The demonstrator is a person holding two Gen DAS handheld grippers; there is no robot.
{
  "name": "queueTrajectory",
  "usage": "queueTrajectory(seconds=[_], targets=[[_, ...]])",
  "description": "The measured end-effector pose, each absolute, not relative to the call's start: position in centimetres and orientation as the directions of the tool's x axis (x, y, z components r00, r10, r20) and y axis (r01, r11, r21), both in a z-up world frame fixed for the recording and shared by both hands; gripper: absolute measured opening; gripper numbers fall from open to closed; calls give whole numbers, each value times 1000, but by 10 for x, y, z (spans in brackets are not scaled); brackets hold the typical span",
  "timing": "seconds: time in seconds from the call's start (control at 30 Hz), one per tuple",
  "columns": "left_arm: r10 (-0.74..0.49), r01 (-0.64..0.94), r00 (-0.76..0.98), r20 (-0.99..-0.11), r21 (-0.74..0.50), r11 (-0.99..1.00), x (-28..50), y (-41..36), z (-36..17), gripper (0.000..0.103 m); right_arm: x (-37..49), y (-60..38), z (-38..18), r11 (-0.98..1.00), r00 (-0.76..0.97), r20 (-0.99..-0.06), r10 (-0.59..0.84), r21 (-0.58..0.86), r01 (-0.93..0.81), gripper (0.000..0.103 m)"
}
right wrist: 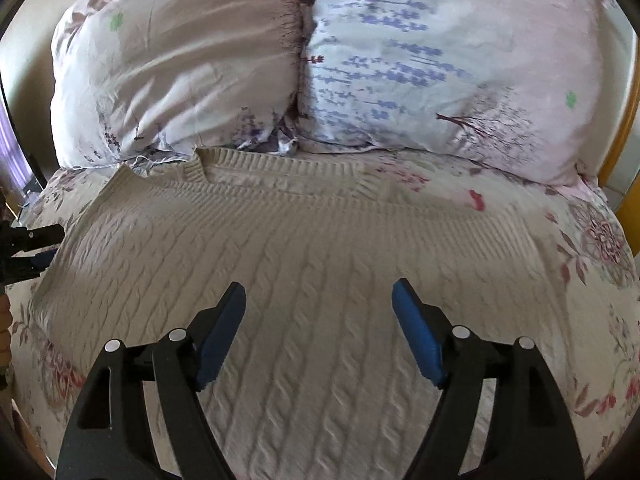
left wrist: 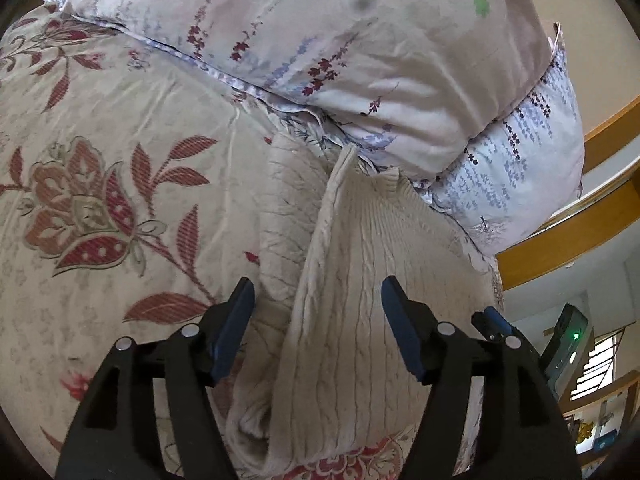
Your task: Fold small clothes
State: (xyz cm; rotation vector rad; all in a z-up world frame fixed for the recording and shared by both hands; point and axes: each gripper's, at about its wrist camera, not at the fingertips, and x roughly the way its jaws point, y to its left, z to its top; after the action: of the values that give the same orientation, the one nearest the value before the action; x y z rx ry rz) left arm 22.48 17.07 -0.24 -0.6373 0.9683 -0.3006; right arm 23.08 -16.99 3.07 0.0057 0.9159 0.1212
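A cream cable-knit sweater [right wrist: 312,240] lies spread on the bed, its ribbed neckline [right wrist: 280,176] toward the pillows. My right gripper [right wrist: 319,286] hovers over the sweater's middle, open, with nothing between its blue pads. In the left wrist view the sweater [left wrist: 360,280] runs away from the camera, and a raised fold edge [left wrist: 320,220] runs along its length. My left gripper [left wrist: 317,284] is open above that fold, its pads clear of the knit. The left gripper's fingers [right wrist: 36,248] also show at the left edge of the right wrist view, beside the sweater's side.
A floral bedsheet [left wrist: 100,200] covers the bed. Two large pale flowered pillows [right wrist: 180,60] [right wrist: 460,60] lie against the sweater's neckline end. A wooden bed frame [left wrist: 560,236] borders the far side. A dark device with a green light [left wrist: 570,344] shows beyond the bed edge.
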Motion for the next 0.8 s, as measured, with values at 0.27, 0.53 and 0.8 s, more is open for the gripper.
queueTrajectory(seconds=[0.27,0.53,0.8], targets=[[-521,-52,539,-662,-643,764,237,163,-7,66,237,-158,11,995,576,-816,50,-11,-102,82],[-540,-68,548,-639,-677,733,243,162,-9,66,237,-158,9,995,579,-814,53,-9,-104,82],[-558,-89,526,-642,-694,715,246,158,-15,40,236,-158,8,994,580,-813,56,-8,-106,82]])
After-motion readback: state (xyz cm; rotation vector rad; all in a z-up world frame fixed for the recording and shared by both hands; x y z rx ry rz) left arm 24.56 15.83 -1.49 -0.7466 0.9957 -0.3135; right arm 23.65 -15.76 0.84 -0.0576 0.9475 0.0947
